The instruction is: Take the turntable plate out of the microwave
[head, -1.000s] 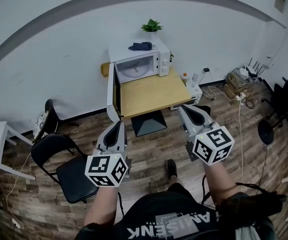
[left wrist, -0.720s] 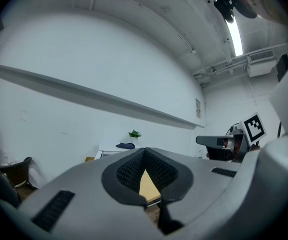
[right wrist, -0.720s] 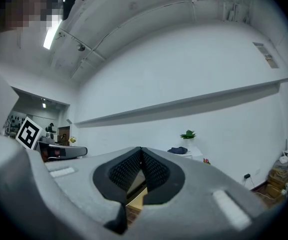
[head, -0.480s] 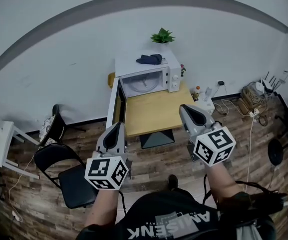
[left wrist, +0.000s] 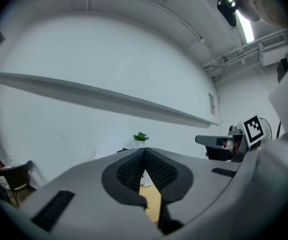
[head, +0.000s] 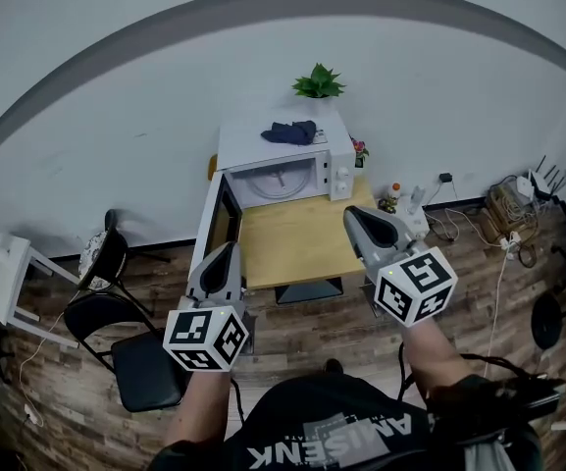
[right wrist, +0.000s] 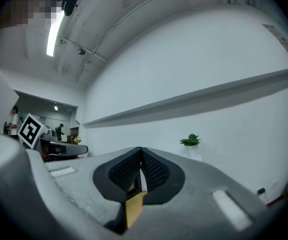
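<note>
Pale round glass turntable plate is only partly readable: it lies flat inside the cavity of the boxy white microwave, small and far off in the head view, its rim hard to separate from the pale cavity walls. In both gripper views the microwave is hidden behind the grey jaw bodies; only a sliver of yellow wood shows below the tips. Left gripper: jaws pressed together tip to tip, holding nothing. Right gripper: the same. Both hang well apart from the microwave, at the near side of the light square wooden table that carries it. The microwave's door stands swung open to the left. On the microwave's top lies a crumpled dark blue cloth. A small green potted plant sits at the back edge; on it or behind it, cannot tell. Tangle of cables on the plank floor at right, too small to sort. Count: two grippers, one microwave, one plate, one cloth, one plant, two black chairs at left.
</note>
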`<move>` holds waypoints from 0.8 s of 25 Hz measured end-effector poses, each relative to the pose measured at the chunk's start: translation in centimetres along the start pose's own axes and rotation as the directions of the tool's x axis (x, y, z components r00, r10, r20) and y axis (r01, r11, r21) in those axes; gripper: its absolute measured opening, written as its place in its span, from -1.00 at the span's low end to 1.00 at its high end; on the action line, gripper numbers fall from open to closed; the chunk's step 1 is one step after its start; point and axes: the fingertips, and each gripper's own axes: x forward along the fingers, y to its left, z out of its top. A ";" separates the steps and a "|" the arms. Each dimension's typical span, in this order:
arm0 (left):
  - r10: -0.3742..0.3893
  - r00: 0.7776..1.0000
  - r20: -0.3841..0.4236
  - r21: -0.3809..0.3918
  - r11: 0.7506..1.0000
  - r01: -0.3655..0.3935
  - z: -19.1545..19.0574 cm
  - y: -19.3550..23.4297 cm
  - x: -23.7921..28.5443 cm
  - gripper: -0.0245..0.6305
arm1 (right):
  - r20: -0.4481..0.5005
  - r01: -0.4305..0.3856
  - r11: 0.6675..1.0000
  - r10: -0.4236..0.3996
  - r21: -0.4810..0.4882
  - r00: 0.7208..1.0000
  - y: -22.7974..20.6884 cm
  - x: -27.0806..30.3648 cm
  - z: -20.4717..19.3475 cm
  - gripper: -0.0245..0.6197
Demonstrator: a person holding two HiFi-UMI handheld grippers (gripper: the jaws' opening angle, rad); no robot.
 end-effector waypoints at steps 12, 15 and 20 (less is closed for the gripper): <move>0.040 0.999 -0.016 -0.002 0.999 -0.040 -1.2 -1.6 7.5 -0.92 | -0.032 -0.063 0.998 0.064 0.028 0.997 -7.3 2.2 -1.4 -0.91; 0.044 0.999 -0.024 -0.013 0.999 -0.044 -1.5 -1.4 8.7 -0.92 | -0.029 -0.052 0.998 0.054 0.042 0.998 -8.5 3.0 -1.8 -0.91; 0.050 0.999 -0.005 -0.032 0.998 -0.050 -1.1 0.2 11.4 -0.92 | -0.053 -0.038 0.999 0.040 0.036 0.998 -9.7 5.9 -2.3 -0.91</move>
